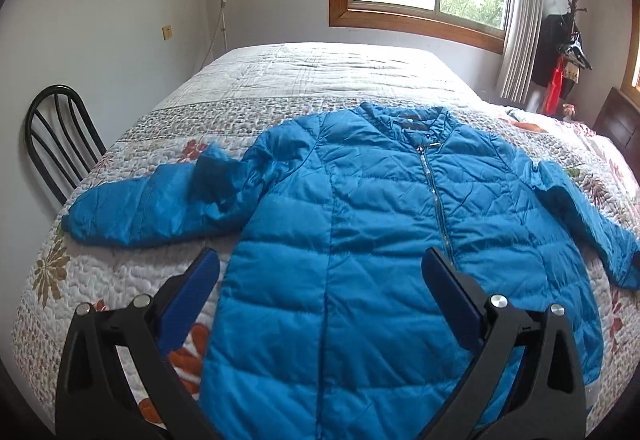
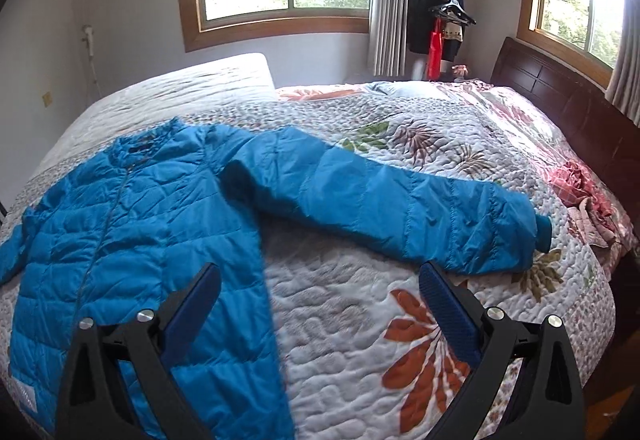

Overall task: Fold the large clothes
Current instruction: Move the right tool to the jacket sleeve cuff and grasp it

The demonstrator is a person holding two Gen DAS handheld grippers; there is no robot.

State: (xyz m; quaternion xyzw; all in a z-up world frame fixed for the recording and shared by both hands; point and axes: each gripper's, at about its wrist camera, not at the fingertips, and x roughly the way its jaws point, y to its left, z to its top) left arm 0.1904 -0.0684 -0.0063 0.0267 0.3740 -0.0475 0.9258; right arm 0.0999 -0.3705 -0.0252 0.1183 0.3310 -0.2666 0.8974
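A blue quilted puffer jacket point(image 1: 360, 224) lies flat and zipped, front up, on the bed, collar away from me, both sleeves spread out to the sides. My left gripper point(image 1: 320, 264) is open and empty, held above the jacket's lower left front. In the right wrist view the jacket point(image 2: 132, 224) fills the left side and its right sleeve point(image 2: 384, 208) stretches across the quilt. My right gripper point(image 2: 320, 276) is open and empty, above the quilt between the jacket's body and that sleeve.
The bed has a floral quilt point(image 2: 360, 320) and a dark wooden headboard point(image 2: 560, 96) at the right. A black metal chair point(image 1: 60, 140) stands by the bed's left edge. A coat stand point(image 2: 444, 20) with clothes stands in the corner. Crumpled pink fabric point(image 2: 580, 192) lies near the headboard.
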